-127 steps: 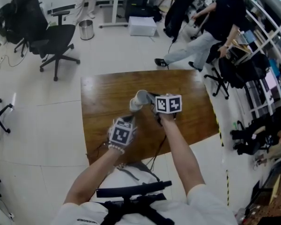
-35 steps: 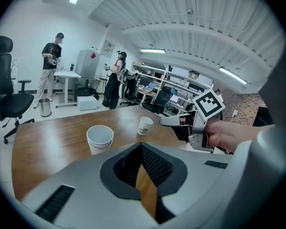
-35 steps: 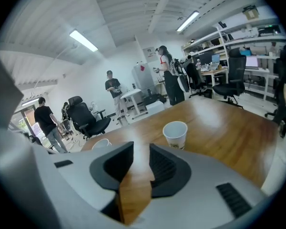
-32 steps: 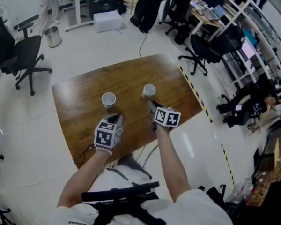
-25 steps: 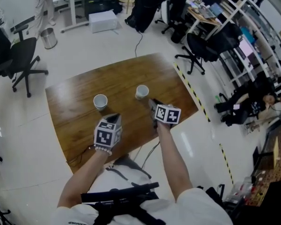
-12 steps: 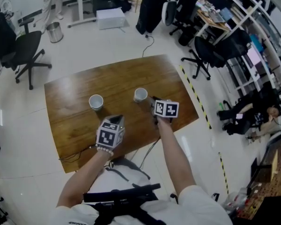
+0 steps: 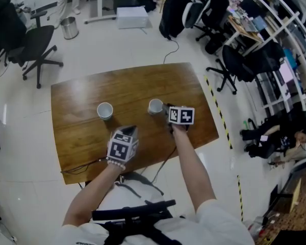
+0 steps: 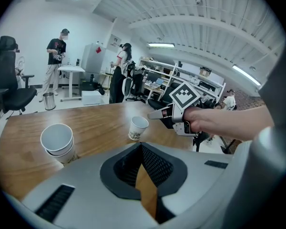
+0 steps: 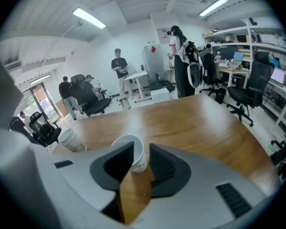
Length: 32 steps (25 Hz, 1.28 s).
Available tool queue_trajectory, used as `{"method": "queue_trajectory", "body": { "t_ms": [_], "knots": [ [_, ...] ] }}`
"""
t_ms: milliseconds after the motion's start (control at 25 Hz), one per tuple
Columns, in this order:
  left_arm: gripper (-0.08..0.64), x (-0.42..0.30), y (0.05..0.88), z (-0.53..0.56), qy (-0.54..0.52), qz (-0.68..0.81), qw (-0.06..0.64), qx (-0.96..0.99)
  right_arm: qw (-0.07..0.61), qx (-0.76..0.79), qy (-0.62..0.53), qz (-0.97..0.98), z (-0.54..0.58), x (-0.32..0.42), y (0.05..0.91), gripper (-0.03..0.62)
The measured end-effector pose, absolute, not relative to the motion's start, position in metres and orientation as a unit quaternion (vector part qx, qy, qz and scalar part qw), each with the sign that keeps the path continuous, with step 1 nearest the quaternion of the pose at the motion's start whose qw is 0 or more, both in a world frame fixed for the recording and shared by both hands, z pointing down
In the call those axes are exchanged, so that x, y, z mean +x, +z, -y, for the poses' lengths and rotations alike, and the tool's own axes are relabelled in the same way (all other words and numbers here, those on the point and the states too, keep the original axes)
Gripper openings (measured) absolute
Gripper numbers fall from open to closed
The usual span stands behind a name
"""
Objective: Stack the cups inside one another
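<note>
Two lots of white paper cups stand on the brown wooden table (image 7: 81,93). The left one (image 7: 105,110) (image 8: 57,142) shows two rims, one cup nested in another. A single printed cup (image 7: 155,106) (image 8: 138,128) (image 9: 132,156) stands to its right. My right gripper (image 7: 167,109) (image 9: 139,168) is open, and this cup stands upright at its jaw tips, partly hidden behind the left jaw. My left gripper (image 7: 128,131) (image 8: 144,168) is open and empty, held near the table's front edge, short of the nested cups. In the left gripper view the right gripper (image 8: 174,117) shows beside the single cup.
A dark cable (image 7: 84,166) trails over the table's front left edge. Black office chairs (image 7: 33,45), a metal bin (image 7: 69,28) and a white box (image 7: 132,18) stand beyond the far side. Yellow-black floor tape (image 7: 219,114) and crowded desks lie to the right. People stand in the background.
Five seconds ago the right gripper held a cup raised above the table; that cup now stands on the table. Over the last second both cups and both grippers stayed nearly still.
</note>
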<state>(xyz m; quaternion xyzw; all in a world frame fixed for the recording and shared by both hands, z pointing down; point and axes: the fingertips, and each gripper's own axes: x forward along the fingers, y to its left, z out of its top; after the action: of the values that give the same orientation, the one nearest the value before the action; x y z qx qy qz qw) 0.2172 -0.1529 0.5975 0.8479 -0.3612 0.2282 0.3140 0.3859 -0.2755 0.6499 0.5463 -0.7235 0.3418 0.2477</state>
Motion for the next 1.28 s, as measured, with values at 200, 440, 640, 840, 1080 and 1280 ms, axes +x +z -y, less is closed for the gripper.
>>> {"method": "queue_trajectory", "body": {
  "t_ms": [200, 440, 640, 840, 1080, 1280],
  "knots": [
    [-0.005, 0.217, 0.603, 0.160, 0.229, 0.370, 0.319, 0.842, 0.259, 0.528, 0.346, 0.731, 0.286, 0.381, 0.661, 0.125],
    [-0.005, 0.213, 0.609, 0.167, 0.235, 0.378, 0.324, 0.835, 0.267, 0.518, 0.352, 0.732, 0.295, 0.376, 0.671, 0.117],
    [-0.003, 0.207, 0.614, 0.171, 0.241, 0.384, 0.330, 0.828, 0.274, 0.512, 0.355, 0.733, 0.297, 0.371, 0.678, 0.104],
    [-0.003, 0.205, 0.615, 0.174, 0.241, 0.384, 0.332, 0.827, 0.280, 0.509, 0.355, 0.732, 0.299, 0.367, 0.682, 0.093],
    [-0.003, 0.202, 0.617, 0.177, 0.243, 0.383, 0.332, 0.827, 0.286, 0.508, 0.358, 0.729, 0.299, 0.366, 0.687, 0.060],
    [-0.003, 0.202, 0.615, 0.178, 0.246, 0.382, 0.330, 0.827, 0.287, 0.507, 0.359, 0.729, 0.298, 0.367, 0.684, 0.038]
  ]
}}
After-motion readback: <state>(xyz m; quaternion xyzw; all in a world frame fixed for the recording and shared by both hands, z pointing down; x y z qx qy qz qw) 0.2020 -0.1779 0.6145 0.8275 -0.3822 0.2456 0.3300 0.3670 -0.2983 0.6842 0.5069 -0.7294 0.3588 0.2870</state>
